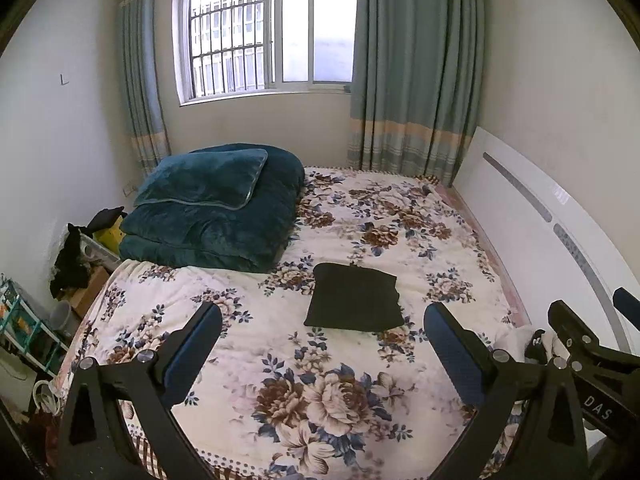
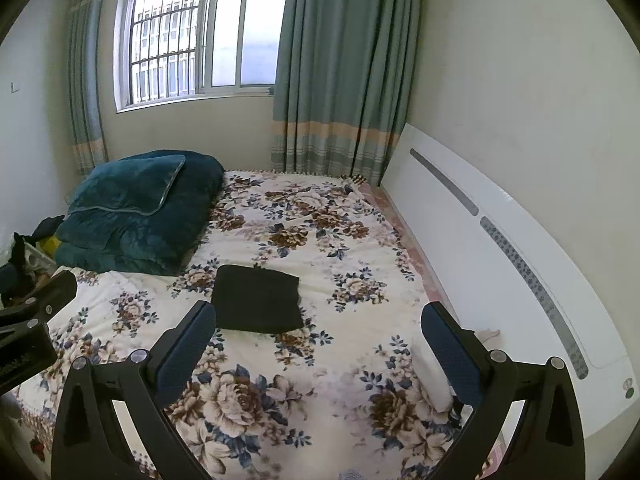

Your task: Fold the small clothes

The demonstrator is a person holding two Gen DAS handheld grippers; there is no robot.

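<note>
Black cloth point(image 1: 354, 297) folded on bed point(image 1: 420, 216), ahead of both claws; left claw point(image 1: 323, 354) and right claw point(image 2: 319, 354) wide open, empty.

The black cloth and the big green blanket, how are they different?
The black cloth is small, thin and flat; the green blanket is big, puffy and piled thick. The cloth lies mid-bed; the blanket sits at the far corner near the window. Both are folded and rest on the flowery bedspread.

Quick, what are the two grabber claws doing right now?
Left gripper: open, holding nothing.
Right gripper: open, holding nothing.
</note>
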